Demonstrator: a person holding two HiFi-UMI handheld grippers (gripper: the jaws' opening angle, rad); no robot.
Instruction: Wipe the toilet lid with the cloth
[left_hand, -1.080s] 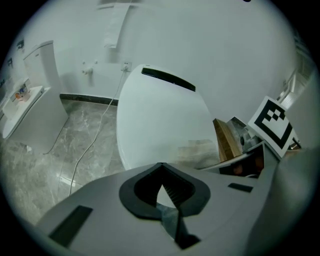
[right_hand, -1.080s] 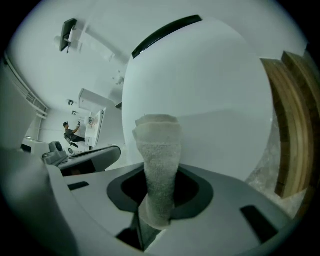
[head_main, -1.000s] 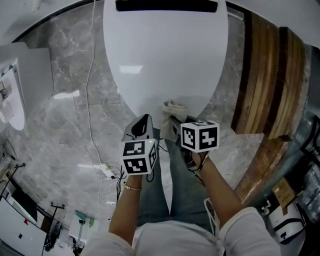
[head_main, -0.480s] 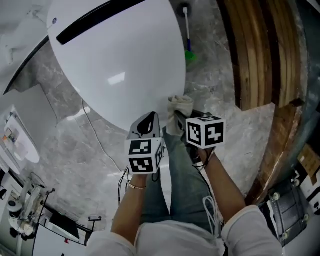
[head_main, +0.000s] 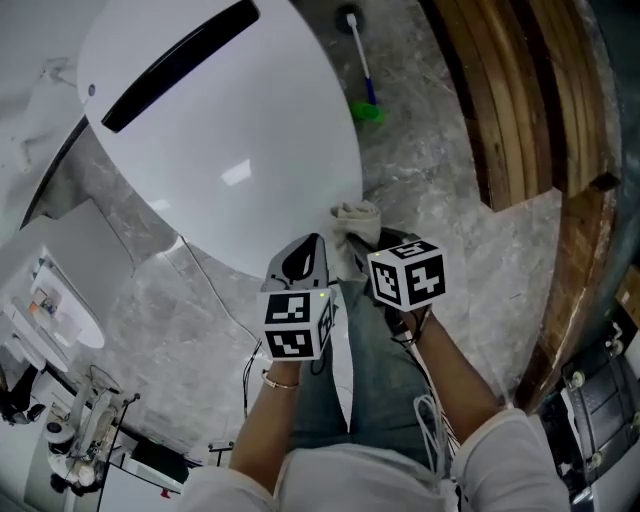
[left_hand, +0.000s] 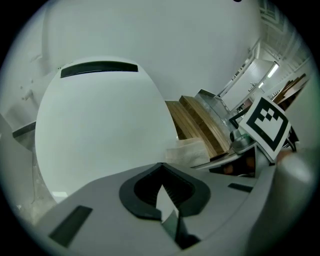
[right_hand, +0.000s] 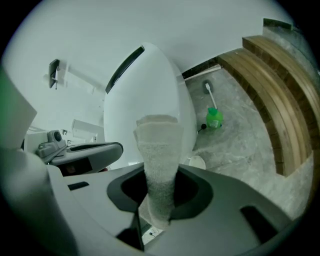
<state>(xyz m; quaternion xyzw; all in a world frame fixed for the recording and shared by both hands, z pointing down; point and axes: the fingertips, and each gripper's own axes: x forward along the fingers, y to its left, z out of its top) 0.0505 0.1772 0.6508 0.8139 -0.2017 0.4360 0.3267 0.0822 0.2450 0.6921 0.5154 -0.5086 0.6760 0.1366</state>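
Most of the head view is taken up by the glossy white oval toilet lid (head_main: 220, 150), closed, with a dark slot near its far end. Grey veined marble floor (head_main: 440, 190) surrounds it, and a dark slatted wooden platform (head_main: 510, 90) runs along the right.

Lower down, the left gripper (left_hand: 162, 192) has its jaws pressed together with nothing between them. The right gripper (right_hand: 156, 200) is pinching a pale folded terry cloth (right_hand: 157, 160), whose free end stands up out of the jaws. From above, the cloth (head_main: 355, 215) sits right at the lid's near rim; I cannot tell whether it presses on the surface yet. Smallest, a green-based toilet brush (head_main: 365, 105) stands on the floor beyond the lid.

Several things could go wrong. The cloth is held by a narrow fold, so dragging it across the lid may pull it out of the jaws. If that floppy end folds aside, the hard jaw tips could scrape the gloss. On the domed surface a stroke may also skid off the edge.

Both grippers point steeply down and forward, just beside each other above the person's knees, close enough to knock together during a sweep
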